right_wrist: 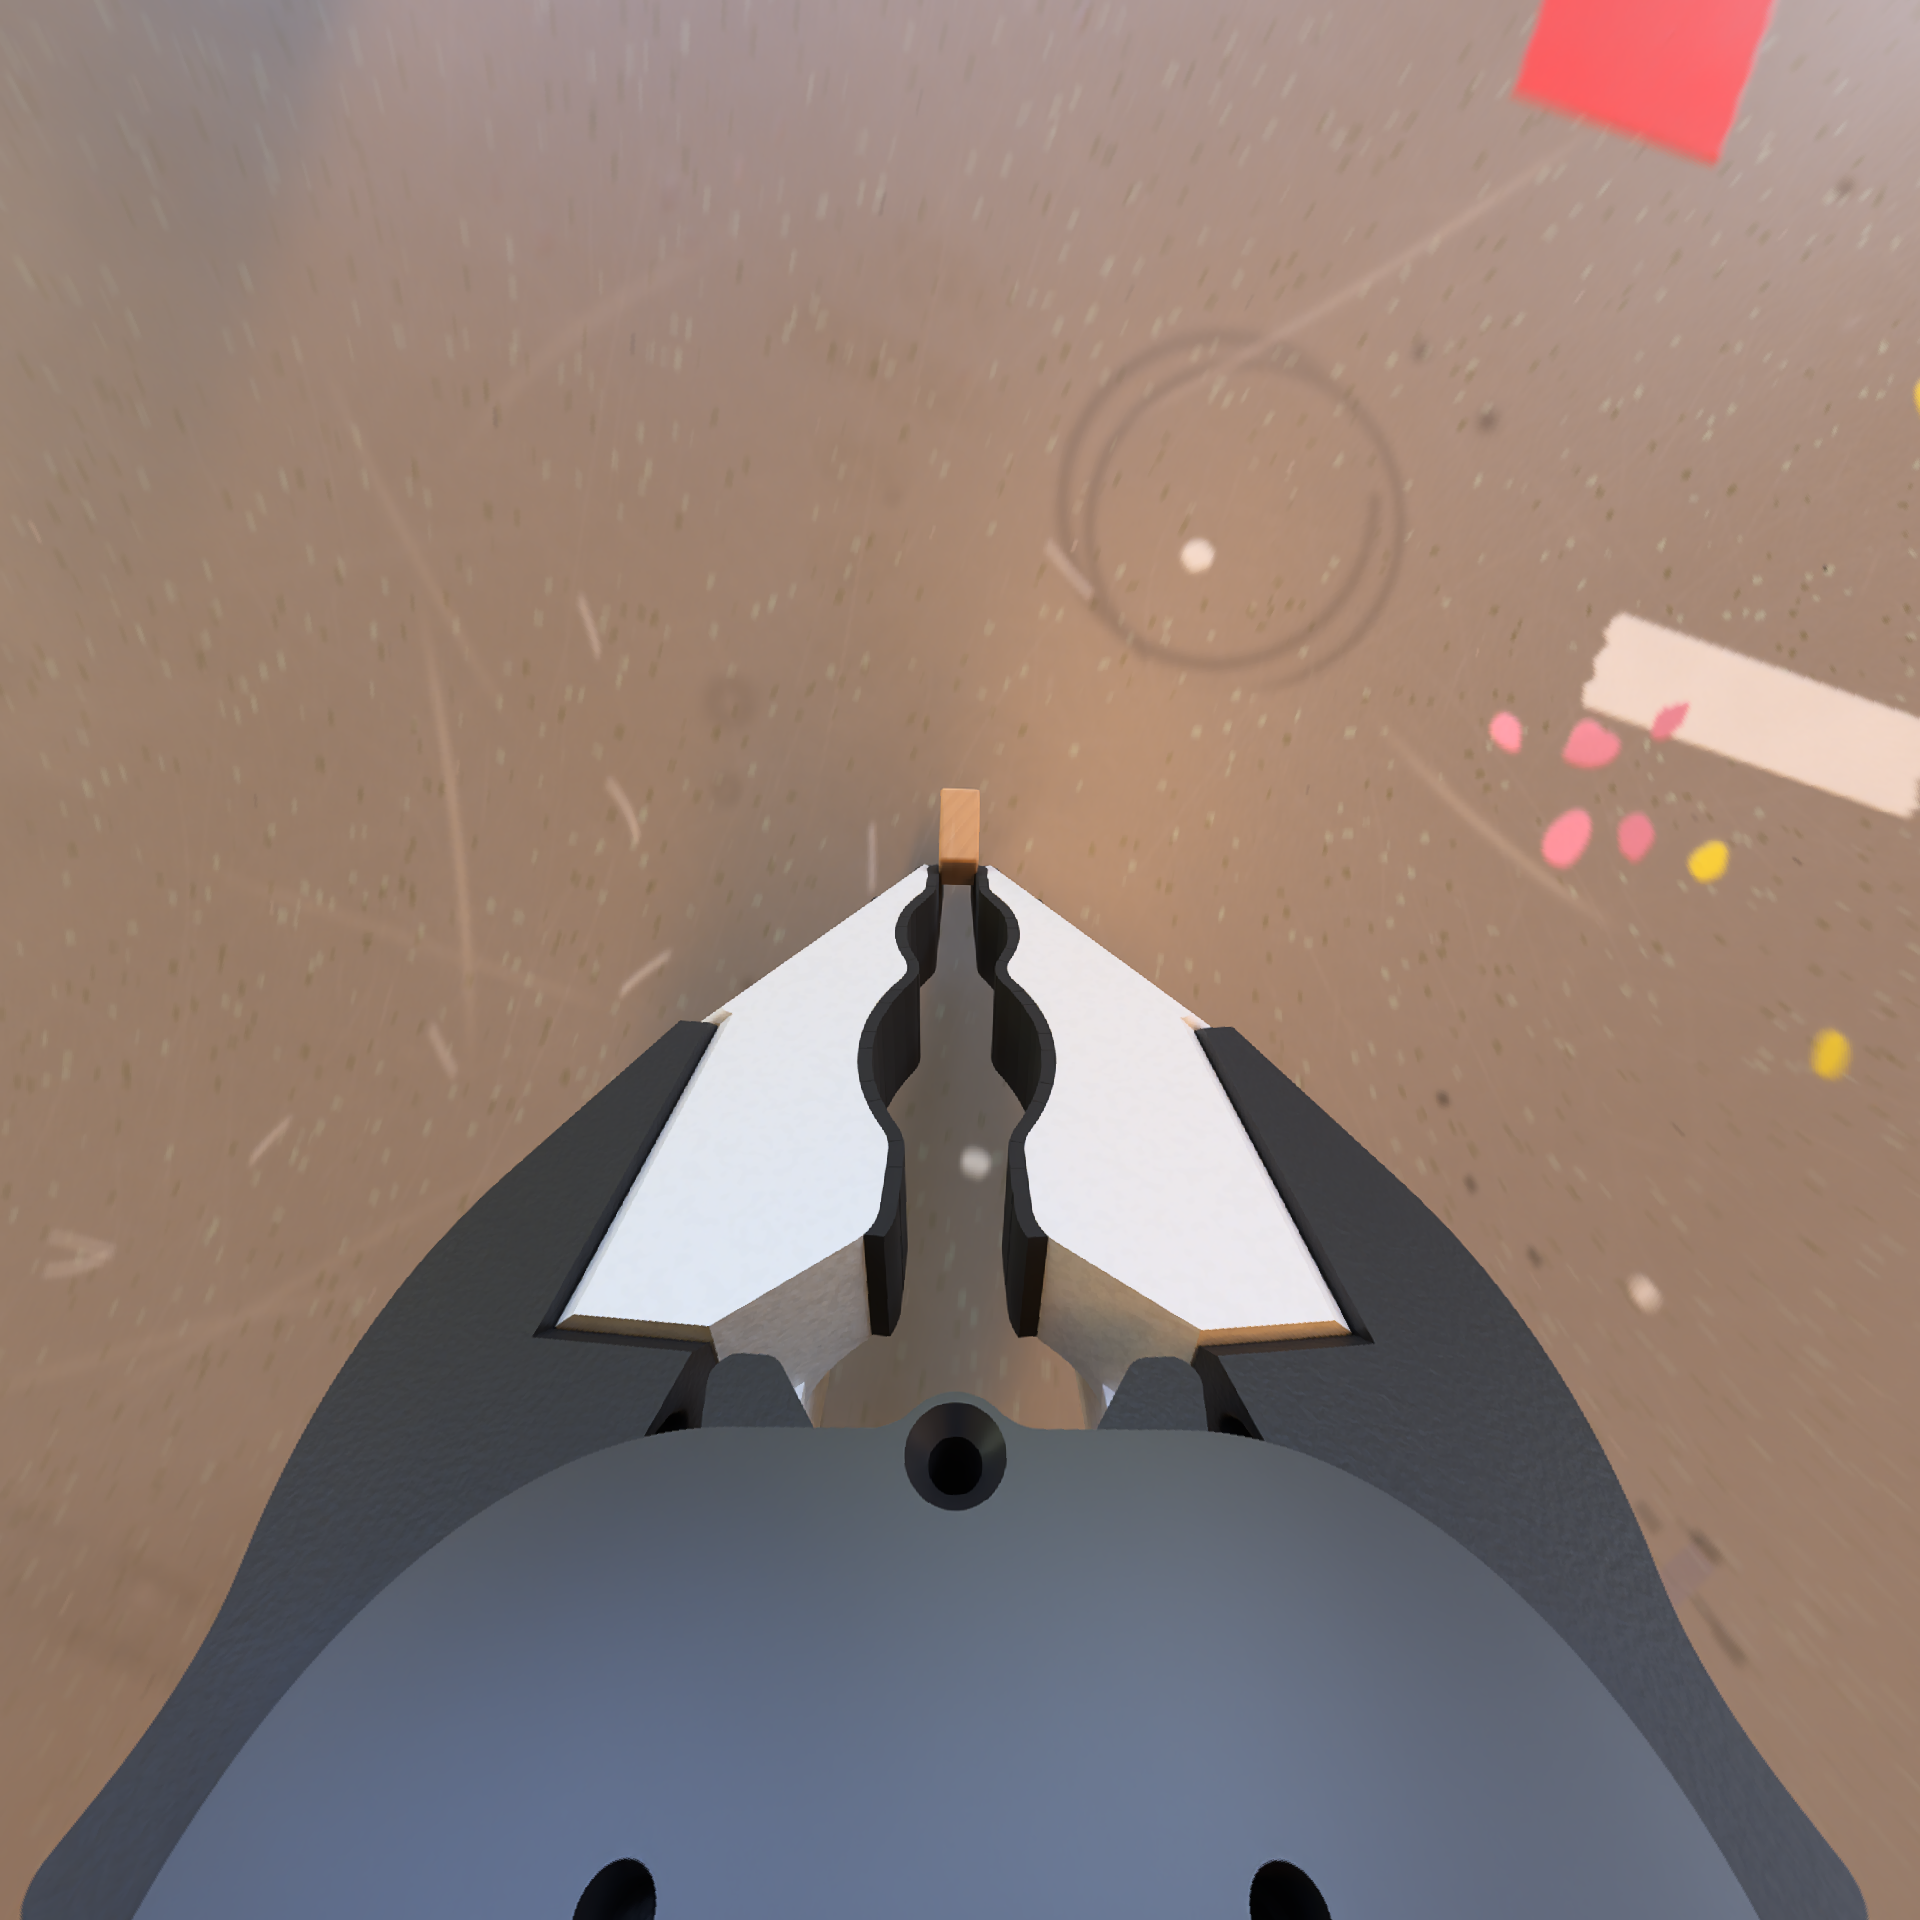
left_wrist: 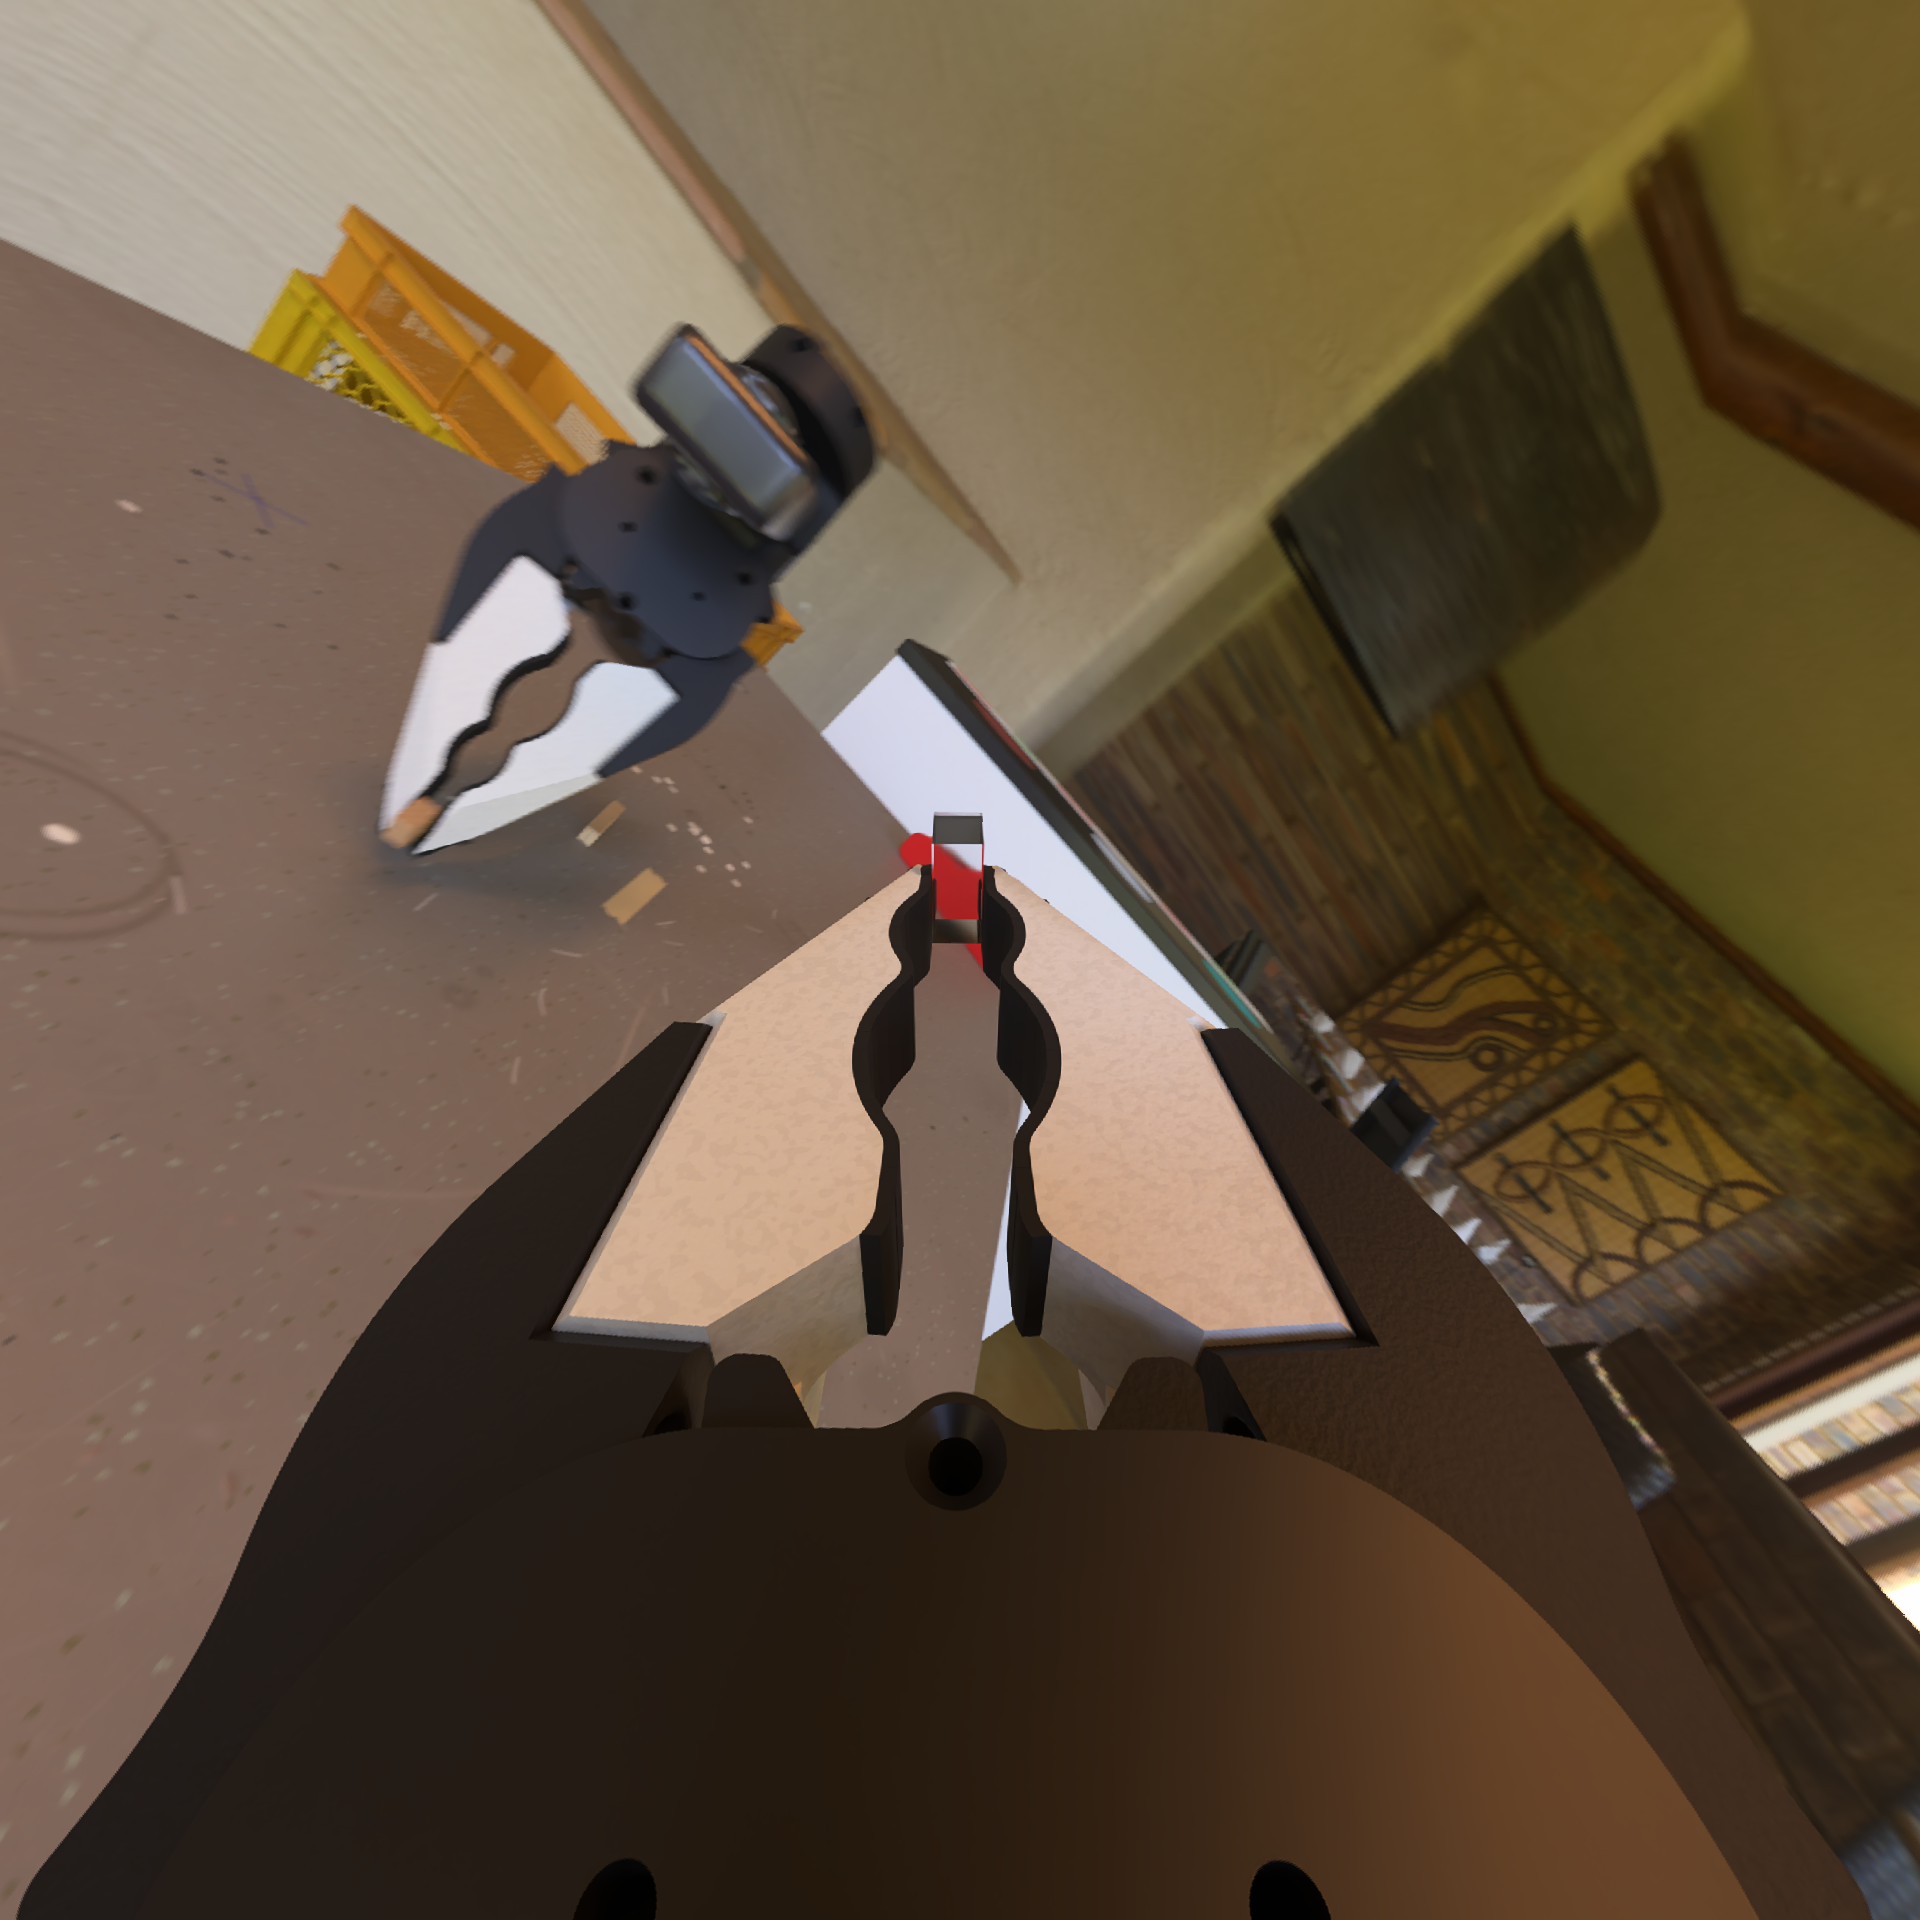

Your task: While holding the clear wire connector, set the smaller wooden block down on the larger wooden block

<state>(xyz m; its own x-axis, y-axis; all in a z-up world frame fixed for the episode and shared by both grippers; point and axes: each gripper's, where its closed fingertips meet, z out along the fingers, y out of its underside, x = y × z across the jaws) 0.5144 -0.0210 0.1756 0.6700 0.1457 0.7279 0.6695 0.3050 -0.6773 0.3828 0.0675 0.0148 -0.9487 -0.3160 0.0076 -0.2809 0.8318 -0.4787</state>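
Observation:
My left gripper [left_wrist: 956, 878] is shut on the clear wire connector [left_wrist: 957, 831], which has a red lever, and holds it in the air past the table's edge. In the same view my right gripper [left_wrist: 414, 834] points down at the brown table [left_wrist: 260, 1039] with its tips very close to the surface. It is shut on the small wooden block [left_wrist: 407, 821]. In the right wrist view that block [right_wrist: 958, 826] sticks out from between the tips of my right gripper [right_wrist: 958, 873]. Two tan pieces [left_wrist: 634, 896] lie on the table just right of it. I cannot tell whether either is the larger block.
Yellow and orange crates [left_wrist: 436, 353] stand at the table's far edge. A white panel [left_wrist: 935, 727] leans beyond the table edge near the connector. On the tabletop are a red patch [right_wrist: 1642, 73], a white tape strip [right_wrist: 1756, 717] and paint spots [right_wrist: 1569, 836].

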